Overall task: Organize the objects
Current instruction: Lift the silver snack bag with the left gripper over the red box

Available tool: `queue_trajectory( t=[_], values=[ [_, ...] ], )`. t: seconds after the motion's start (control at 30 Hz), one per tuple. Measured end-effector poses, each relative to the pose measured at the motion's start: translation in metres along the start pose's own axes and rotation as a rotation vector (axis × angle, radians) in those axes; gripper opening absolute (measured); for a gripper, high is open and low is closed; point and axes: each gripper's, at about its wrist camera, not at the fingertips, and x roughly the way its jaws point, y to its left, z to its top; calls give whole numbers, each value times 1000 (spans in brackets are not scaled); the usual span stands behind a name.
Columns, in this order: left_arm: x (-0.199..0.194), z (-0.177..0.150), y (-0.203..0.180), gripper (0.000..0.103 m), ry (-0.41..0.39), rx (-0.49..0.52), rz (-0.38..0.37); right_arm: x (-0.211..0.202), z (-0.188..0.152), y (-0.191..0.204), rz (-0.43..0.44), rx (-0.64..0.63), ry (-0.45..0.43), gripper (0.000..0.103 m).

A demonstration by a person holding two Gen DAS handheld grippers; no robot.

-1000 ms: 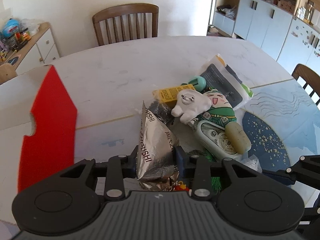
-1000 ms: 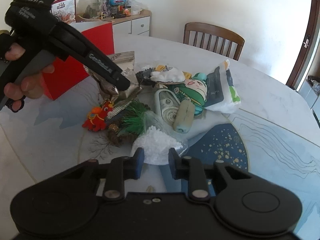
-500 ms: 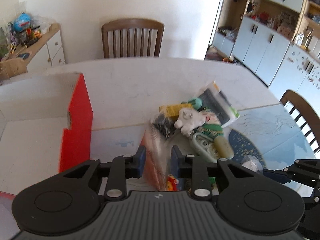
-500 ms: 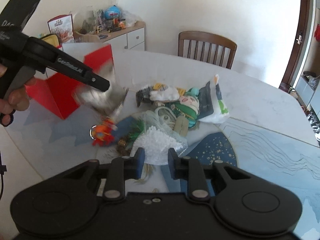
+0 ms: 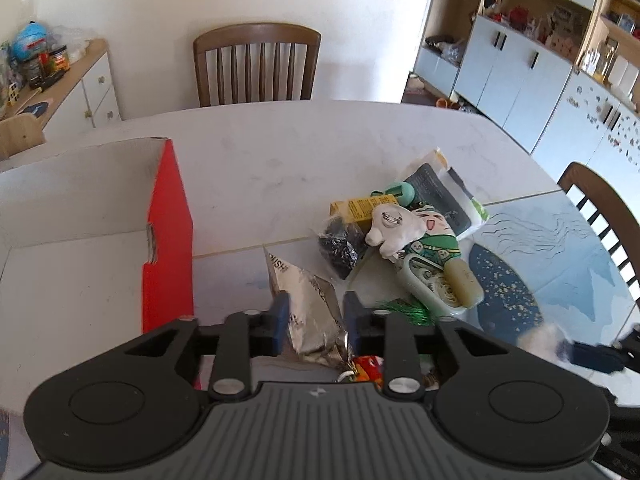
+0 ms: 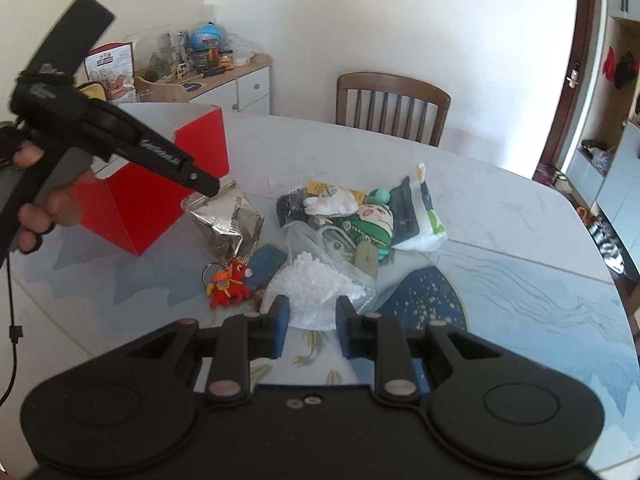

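Foil packet (image 5: 310,316) between widening jaws, beside red box (image 5: 168,240) edge.

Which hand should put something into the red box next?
Left. The left gripper has the crinkly silver foil packet between its fingers, lifted beside the red cardboard box. The right gripper grips the clear bag of white pellets, farther off.

I saw a pale table (image 6: 500,200) bearing a red box (image 6: 160,208) at left, a heap of oddments (image 6: 352,216) mid-table, a red keyring (image 6: 232,284) nearer.
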Motion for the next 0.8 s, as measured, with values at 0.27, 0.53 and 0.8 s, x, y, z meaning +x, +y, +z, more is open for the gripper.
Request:
queue_trajectory(
  t=[0.27,0.53,0.8],
  values=[
    [41,10,-6,76,49,8,44,-6,-9,-8,-28,40,12,24],
    [70,3,-15,76,111,33,76,-6,-11,-25,-42,48,21,24],
    [67,2,-11,39,109,9,80,-1,-10,-31,-28,36,24,24]
  ],
)
